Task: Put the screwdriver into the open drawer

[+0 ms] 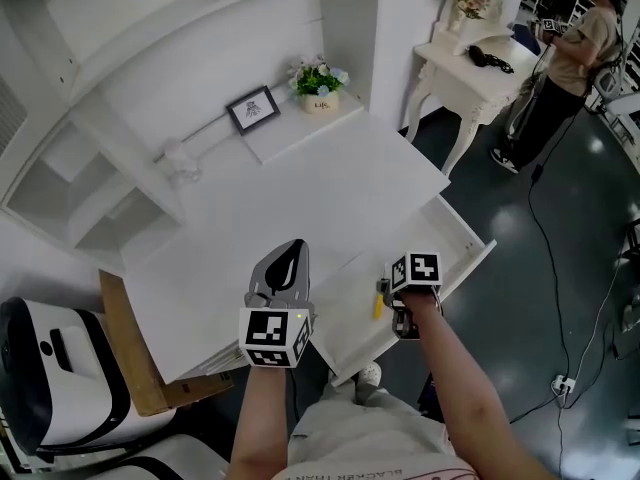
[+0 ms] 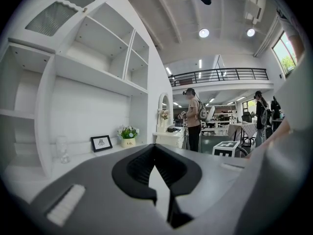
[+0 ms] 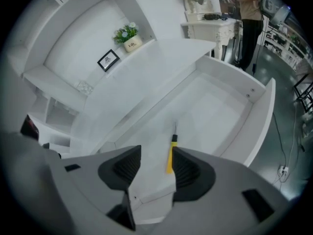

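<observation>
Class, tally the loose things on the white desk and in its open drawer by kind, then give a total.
Framed picture: 1
Potted plant: 1
Clear glass piece: 1
Screwdriver: 1
Total: 4

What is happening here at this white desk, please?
A person holds tongs in each hand. The right tongs hang open over the open drawer, where the yellow screwdriver lies on its bottom, not gripped. The left tongs are shut and empty above the desk.
</observation>
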`<control>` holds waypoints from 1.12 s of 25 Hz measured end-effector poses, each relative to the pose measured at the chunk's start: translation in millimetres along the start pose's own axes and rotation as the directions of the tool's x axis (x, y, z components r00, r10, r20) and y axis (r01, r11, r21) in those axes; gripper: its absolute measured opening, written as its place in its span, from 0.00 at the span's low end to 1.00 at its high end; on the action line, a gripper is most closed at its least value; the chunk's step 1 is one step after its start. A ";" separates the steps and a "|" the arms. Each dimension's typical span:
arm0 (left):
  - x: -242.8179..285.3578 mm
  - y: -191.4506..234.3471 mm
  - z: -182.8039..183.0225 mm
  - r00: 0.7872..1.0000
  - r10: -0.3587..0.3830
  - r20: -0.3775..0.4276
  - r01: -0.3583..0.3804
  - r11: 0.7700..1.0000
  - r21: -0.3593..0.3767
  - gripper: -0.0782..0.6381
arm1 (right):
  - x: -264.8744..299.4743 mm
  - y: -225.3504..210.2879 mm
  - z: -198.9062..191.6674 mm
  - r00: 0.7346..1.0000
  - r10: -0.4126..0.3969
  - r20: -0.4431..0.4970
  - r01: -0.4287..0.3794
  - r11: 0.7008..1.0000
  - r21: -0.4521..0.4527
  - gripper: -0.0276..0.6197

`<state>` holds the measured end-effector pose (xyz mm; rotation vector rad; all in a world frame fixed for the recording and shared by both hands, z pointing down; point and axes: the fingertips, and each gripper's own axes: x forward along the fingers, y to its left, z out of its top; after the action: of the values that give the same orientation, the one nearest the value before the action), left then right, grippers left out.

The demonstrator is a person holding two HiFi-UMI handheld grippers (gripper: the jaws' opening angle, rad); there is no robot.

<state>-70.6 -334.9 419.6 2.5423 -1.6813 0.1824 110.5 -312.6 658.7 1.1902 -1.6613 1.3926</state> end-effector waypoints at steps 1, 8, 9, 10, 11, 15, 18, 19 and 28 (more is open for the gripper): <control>-0.5 -1.3 3.6 1.000 0.001 0.008 -0.001 1.000 0.001 0.12 | -5.4 0.6 2.1 1.000 0.005 0.011 -0.005 1.000 -0.006 0.35; -6.6 -9.5 28.1 0.998 -0.003 0.068 0.002 1.000 0.022 0.12 | -41.3 11.7 15.7 0.993 0.040 0.108 -0.035 0.998 -0.047 0.34; -6.8 -10.1 32.3 0.997 -0.005 0.079 0.003 1.000 0.027 0.12 | -46.2 13.9 19.1 0.991 0.044 0.126 -0.037 0.998 -0.056 0.33; -6.8 -10.5 36.4 0.996 -0.007 0.088 0.004 0.999 0.032 0.12 | -51.1 16.4 22.7 0.988 0.048 0.144 -0.039 0.997 -0.065 0.32; -6.9 -10.7 40.1 0.995 -0.009 0.097 0.005 0.999 0.037 0.12 | -56.2 19.2 26.0 0.985 0.054 0.163 -0.042 0.996 -0.076 0.31; -9.0 -12.7 53.1 0.992 -0.011 0.123 0.005 0.999 0.049 0.12 | -79.5 31.3 35.8 0.968 0.089 0.236 -0.061 0.991 -0.121 0.25; -9.1 -16.8 65.6 0.989 -0.015 0.148 0.006 0.998 0.060 0.12 | -103.3 38.9 45.7 0.949 0.101 0.300 -0.054 0.986 -0.159 0.15; -9.0 -18.7 70.0 0.988 -0.018 0.156 0.008 0.998 0.064 0.12 | -112.0 41.9 49.1 0.941 0.105 0.322 -0.051 0.984 -0.171 0.12; -12.3 -23.5 101.3 0.974 -0.012 0.224 -0.005 0.997 0.075 0.12 | -194.6 74.1 75.5 0.812 0.198 0.549 -0.021 0.950 -0.311 0.05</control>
<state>-48.5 -328.5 317.4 2.7098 -1.7757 -0.0461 119.3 -340.2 439.2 1.4408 -2.2945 0.8301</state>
